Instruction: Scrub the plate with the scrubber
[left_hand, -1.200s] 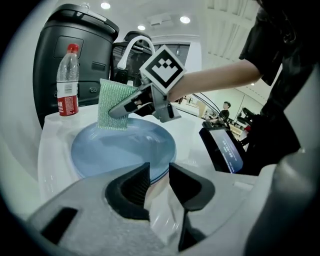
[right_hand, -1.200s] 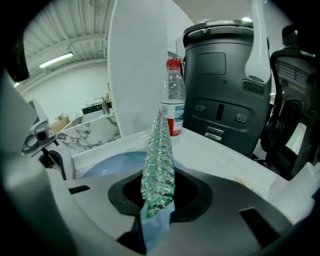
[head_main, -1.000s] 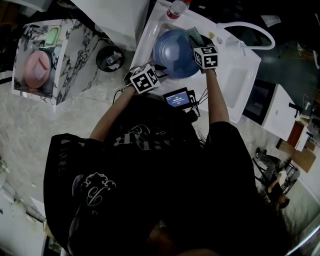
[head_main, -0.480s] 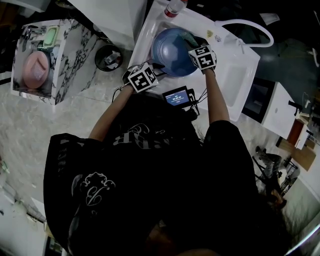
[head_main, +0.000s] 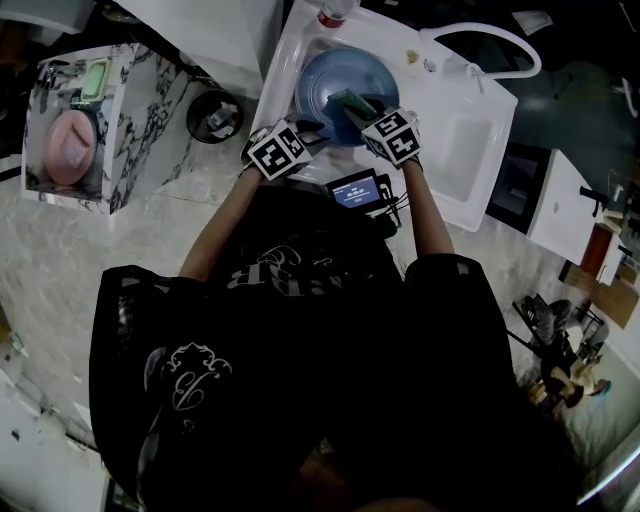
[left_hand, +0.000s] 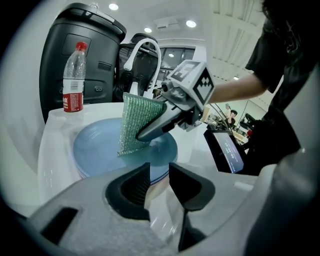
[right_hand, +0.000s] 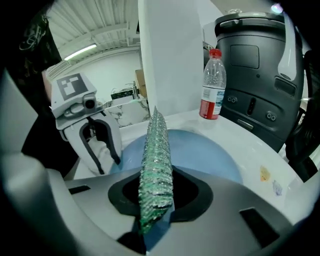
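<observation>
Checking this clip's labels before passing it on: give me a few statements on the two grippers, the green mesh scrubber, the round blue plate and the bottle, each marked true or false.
1. The right gripper is shut on the green mesh scrubber. True.
2. The scrubber is over the round blue plate. True.
3. The plate stands in a drying rack. False: it lies in the white sink.
4. The clear plastic bottle with the red cap lies on its side. False: it stands upright behind the plate.
5. The left gripper holds the scrubber. False: its jaws are closed on the plate's near rim.
</observation>
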